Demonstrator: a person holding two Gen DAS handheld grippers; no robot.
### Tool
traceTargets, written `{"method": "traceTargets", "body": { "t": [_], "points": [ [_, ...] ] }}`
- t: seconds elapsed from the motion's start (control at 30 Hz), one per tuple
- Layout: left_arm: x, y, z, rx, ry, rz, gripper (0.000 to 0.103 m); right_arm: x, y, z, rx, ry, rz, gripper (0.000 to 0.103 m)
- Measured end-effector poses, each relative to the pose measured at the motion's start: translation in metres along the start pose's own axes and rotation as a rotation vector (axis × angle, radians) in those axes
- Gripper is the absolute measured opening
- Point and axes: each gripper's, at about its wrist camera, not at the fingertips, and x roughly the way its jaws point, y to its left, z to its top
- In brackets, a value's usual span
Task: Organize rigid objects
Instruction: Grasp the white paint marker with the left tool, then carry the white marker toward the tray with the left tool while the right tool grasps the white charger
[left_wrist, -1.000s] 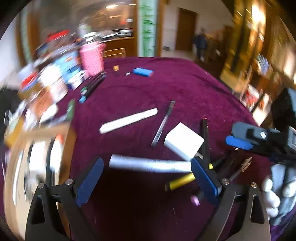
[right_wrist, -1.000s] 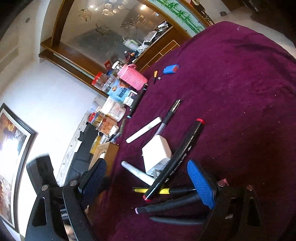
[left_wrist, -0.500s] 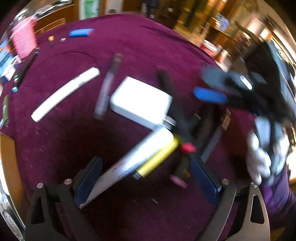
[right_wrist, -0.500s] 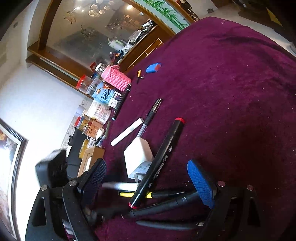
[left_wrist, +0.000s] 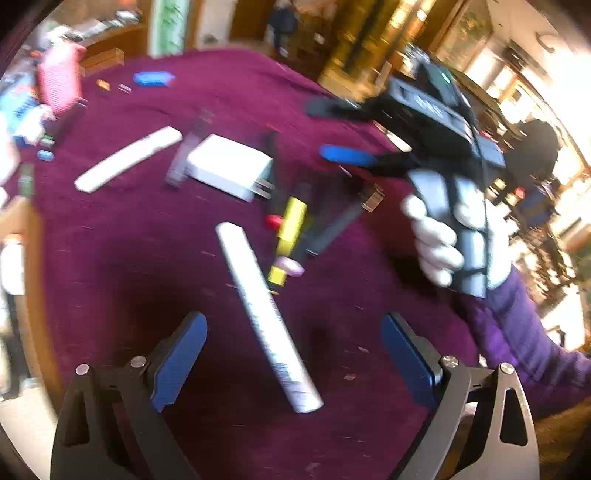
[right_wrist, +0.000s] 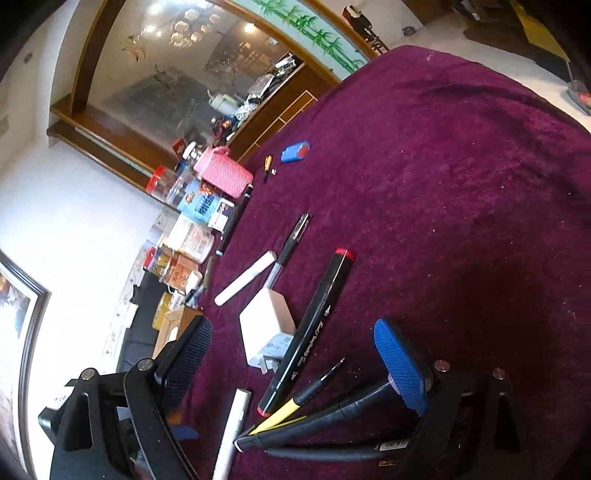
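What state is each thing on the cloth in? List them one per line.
left gripper: open, white marker between its jaws, untouched
right gripper: open, holding nothing
white marker: capped, lying flat
second white marker: capped, lying flat
black marker with red ends: capped, resting against the charger
white charger: unplugged, prongs out
yellow pen: lying flat, tip bare
pink pouch: lying at the cloth's edge

Left wrist view motion-blurred throughout, blown-out glare at right edge, dark vignette in corners. Right wrist view sharp; daylight bright on white wall (right_wrist: 74, 229), ceiling lights reflected in mirror (right_wrist: 192, 70). Fisheye bends both edges; purple cloth (right_wrist: 461, 192) shadowed near bottom.
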Motion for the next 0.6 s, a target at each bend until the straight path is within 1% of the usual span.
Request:
{"method": "traceTargets", "body": {
  "t": [0.03,0.07,0.17,0.2,0.23,0.3,0.33,0.37,0.4,0.43,0.47,0.5,0.6],
  "points": [
    [-0.003,0.001,-0.002,0.009,-0.012,0.036,0.095,-0.001,0.000,0.000,0.001,-0.004,0.000,0.092],
    [-0.003,-0.001,-0.003,0.017,-0.012,0.055,0.095,-0.001,0.000,0.001,0.001,-0.004,-0.003,0.092],
    [0.006,-0.009,-0.007,0.027,-0.002,0.085,0.095,0.000,0.000,0.000,-0.003,0.002,-0.021,0.092],
    [0.013,-0.015,-0.007,0.034,-0.005,0.107,0.095,0.000,0.001,0.000,-0.009,-0.001,-0.029,0.092],
    [0.016,-0.017,-0.008,0.046,-0.010,0.131,0.092,0.000,0.002,0.000,-0.012,-0.004,-0.032,0.092],
    [0.027,-0.023,-0.006,0.063,0.002,0.151,0.070,-0.001,0.002,0.000,-0.017,-0.009,-0.039,0.092],
    [0.034,-0.026,-0.004,0.061,0.024,0.144,0.040,-0.001,0.002,0.000,-0.016,-0.010,-0.043,0.092],
    [0.038,-0.026,-0.005,0.055,0.046,0.147,0.022,-0.001,0.002,0.000,-0.014,-0.011,-0.047,0.092],
    [0.037,-0.026,-0.007,0.058,0.034,0.171,0.019,-0.001,0.001,0.000,-0.011,-0.013,-0.053,0.092],
    [0.038,-0.022,-0.009,0.047,0.034,0.170,0.017,-0.002,0.001,0.000,-0.009,-0.016,-0.057,0.092],
    [0.038,-0.018,-0.010,0.016,0.031,0.158,0.016,-0.003,0.001,0.000,-0.008,-0.021,-0.059,0.092],
    [0.035,-0.012,-0.011,-0.019,0.032,0.149,0.016,-0.005,0.002,0.001,-0.010,-0.030,-0.061,0.092],
    [0.036,-0.008,-0.012,-0.050,0.023,0.158,0.016,-0.007,0.003,0.001,-0.017,-0.044,-0.071,0.092]
  ]
}}
